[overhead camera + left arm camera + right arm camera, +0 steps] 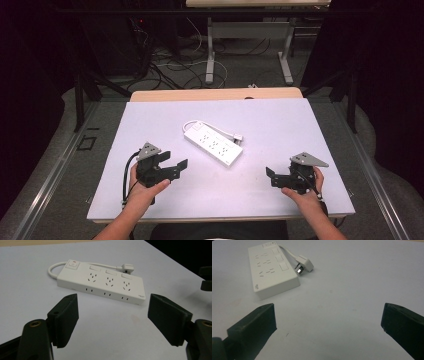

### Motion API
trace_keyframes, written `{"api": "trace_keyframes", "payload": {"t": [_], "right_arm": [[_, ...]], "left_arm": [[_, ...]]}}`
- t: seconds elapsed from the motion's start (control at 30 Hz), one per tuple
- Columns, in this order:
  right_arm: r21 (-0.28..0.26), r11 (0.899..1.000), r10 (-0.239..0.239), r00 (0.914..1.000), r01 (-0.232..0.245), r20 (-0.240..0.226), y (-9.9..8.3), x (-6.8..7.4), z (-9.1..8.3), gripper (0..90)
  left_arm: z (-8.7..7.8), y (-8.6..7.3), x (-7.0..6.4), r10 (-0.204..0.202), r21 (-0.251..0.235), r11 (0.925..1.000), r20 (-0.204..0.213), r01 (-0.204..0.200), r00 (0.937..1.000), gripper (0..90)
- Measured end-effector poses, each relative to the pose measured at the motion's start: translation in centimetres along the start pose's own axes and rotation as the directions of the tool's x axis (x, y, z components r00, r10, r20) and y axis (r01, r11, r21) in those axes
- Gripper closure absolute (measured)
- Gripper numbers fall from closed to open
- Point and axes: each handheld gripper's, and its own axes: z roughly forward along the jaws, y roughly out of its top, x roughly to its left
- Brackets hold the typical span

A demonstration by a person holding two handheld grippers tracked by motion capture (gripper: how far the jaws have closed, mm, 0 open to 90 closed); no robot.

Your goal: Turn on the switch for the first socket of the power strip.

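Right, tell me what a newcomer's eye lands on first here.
The white power strip lies at an angle in the middle of the pale table, its short cord and plug beside it. The left tongs and right tongs, both open, flank it nearer the person.

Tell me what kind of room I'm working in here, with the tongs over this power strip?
Most likely a lab or recording workshop, not a home. The white mat with the power strip lies on a plain table, loose cables lie tangled on the floor behind, and a metal-legged workbench stands beyond between dark curtains.
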Motion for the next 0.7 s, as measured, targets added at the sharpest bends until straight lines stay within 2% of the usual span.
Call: {"api": "trace_keyframes", "payload": {"t": [0.33,0.43,0.7], "right_arm": [[0.003,1.000,-0.005,0.9999,0.005,-0.014,0.1,0.0,0.3,0.0],[0.003,1.000,-0.001,0.9999,0.001,-0.011,0.1,0.0,0.3,0.0],[0.008,1.000,-0.001,0.9999,0.001,-0.013,0.1,0.0,0.4,0.0]], "left_arm": [[0.3,2.3,0.1,0.006,0.016,0.9999,-0.003,-0.006,1.0000,33.7],[0.2,3.1,0.1,0.001,0.038,0.9993,0.013,-0.002,0.9999,37.6],[0.4,5.0,-0.1,0.014,0.043,0.9990,0.001,-0.014,0.9999,38.2]]}}
